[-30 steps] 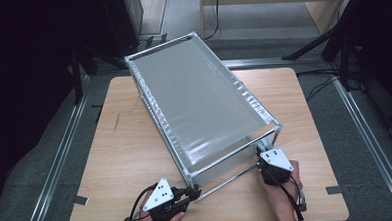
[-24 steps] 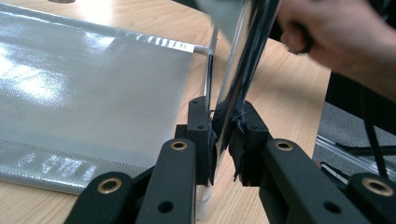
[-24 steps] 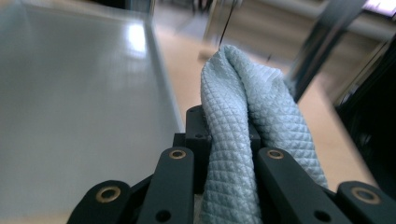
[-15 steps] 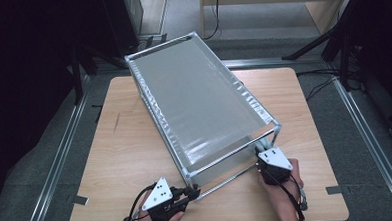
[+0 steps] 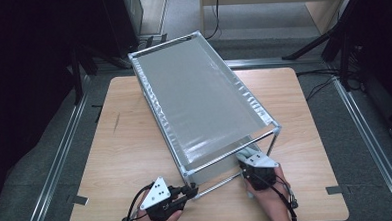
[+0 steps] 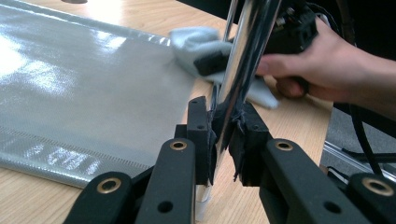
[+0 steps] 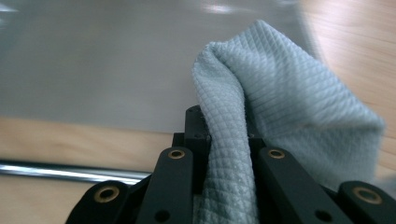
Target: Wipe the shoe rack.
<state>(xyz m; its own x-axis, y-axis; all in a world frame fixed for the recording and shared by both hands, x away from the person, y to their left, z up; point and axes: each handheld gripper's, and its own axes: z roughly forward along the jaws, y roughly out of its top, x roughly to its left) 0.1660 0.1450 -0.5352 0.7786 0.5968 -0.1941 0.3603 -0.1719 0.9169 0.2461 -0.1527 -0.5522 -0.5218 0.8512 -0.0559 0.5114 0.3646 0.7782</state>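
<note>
Tabletop [image 5: 121, 159]: you work on a light wooden board with rounded corners; it carries everything here.
Rack [image 5: 203, 102]: a chrome-tube frame with a grey, glossy sheet stretched across its top stands on your tabletop, running slantwise from the far left toward the near right.
Lower sheet [image 6: 84, 93]: in your left gripper view a second grey glossy sheet lies low over the wood, under the frame.
Cloth [image 6: 196, 42]: a pale blue waffle-weave cloth rests at that sheet's near edge, touching the wood beside it.
Near leg [image 6: 243, 60]: the rack's chrome upright reaches down to the tabletop at the near left corner.
</note>
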